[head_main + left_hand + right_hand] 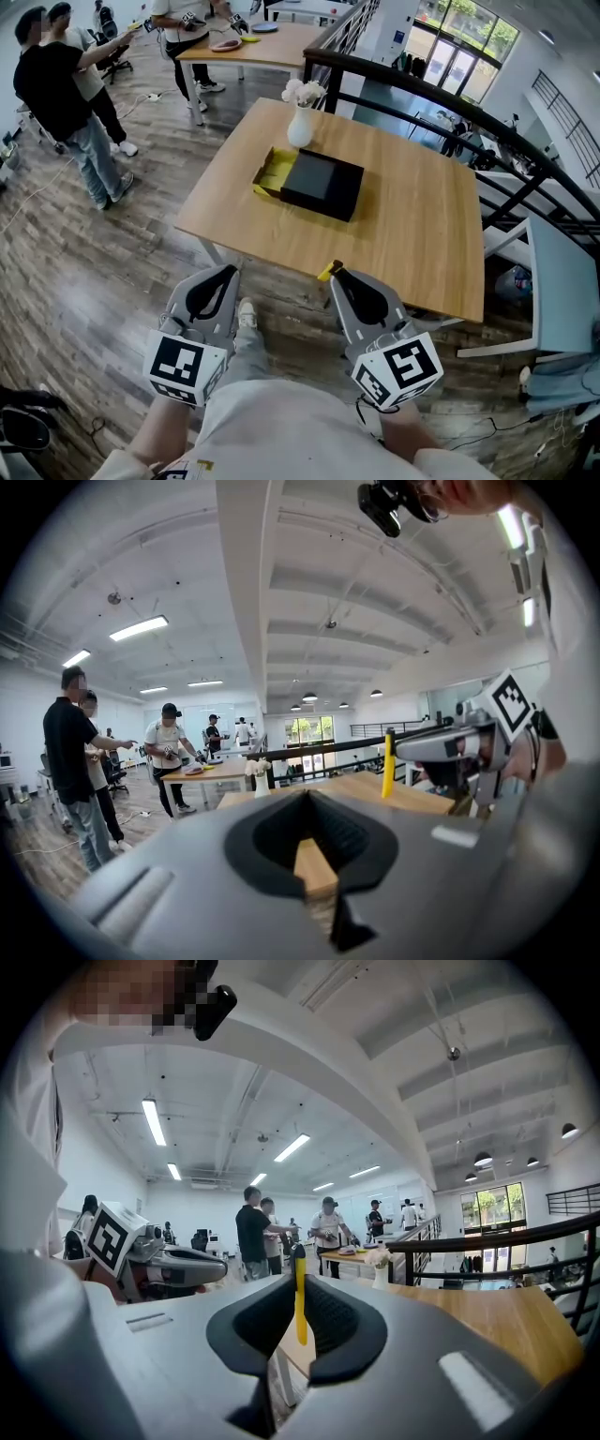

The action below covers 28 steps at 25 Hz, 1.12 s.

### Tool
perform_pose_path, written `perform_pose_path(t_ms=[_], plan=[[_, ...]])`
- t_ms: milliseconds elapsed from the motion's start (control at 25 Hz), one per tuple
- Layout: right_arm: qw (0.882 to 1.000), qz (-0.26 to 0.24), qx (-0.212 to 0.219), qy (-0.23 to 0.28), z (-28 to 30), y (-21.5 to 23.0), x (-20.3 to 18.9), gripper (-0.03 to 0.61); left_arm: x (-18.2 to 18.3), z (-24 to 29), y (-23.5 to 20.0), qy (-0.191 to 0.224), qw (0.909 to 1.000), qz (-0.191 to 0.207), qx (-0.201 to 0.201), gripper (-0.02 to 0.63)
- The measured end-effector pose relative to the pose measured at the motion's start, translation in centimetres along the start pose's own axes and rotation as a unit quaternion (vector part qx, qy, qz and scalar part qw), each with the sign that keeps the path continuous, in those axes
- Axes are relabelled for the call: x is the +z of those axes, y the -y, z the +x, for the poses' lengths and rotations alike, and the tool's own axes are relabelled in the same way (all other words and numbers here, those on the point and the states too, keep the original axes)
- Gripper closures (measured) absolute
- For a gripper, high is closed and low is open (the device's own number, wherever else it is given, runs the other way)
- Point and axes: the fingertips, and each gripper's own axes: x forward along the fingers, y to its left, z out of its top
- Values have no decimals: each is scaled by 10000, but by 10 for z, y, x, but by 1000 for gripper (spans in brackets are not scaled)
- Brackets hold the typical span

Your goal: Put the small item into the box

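right gripper [298,1283]: closed on the small item [300,1316], a thin yellow stick with a dark end (pen or marker, can't tell which). The grip sits toward the dark end, and the left gripper view shows most of the yellow length hanging below the jaw tips.
left gripper [309,799]: jaws together with nothing between them, held just left of the right one.
small item location: off the table, in the right gripper at the near side, well apart from the box.
handling (my read): looks light, stiff and smooth, likely slippery plastic. It will pivot in the pads if knocked. Mid-shaft would be the steadier hold, so with this end grip keep the squeeze constant.
box [321,185]: black, flat, mid-table toward the far side, with a yellow part [272,171] showing at its left end.
vase [300,127]: white, holding white flowers, just beyond the box's far-left corner. It looks tippy, so steer clear.
table [412,234]: wood, with its near edge just ahead of both grippers.
progress (judgement): item in hand, carry to the box not yet done.
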Motion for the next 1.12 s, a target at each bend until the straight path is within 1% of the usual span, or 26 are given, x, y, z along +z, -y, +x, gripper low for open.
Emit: perform_pose_path(t_ms=[280,600,840,1000,1120], plan=[[10000,-13,-3,-77,59,18,9,546,0,44,-43,-64,9999,-54,-72,611],[9997,-35,-123,-218,140,26,28,546,3,91,-114,-137,9995,-160,-254,611],[9990,-49,-208,-399,203,53,39,546,11,147,-161,-196,9988,-208,-407,611],[9982,-188,-248,-513,247,61,45,545,15,178,-197,-215,9981,-221,-525,611],[9982,-8,-307,-510,276,66,50,545,16,197,-223,-234,9977,-153,-624,611]])
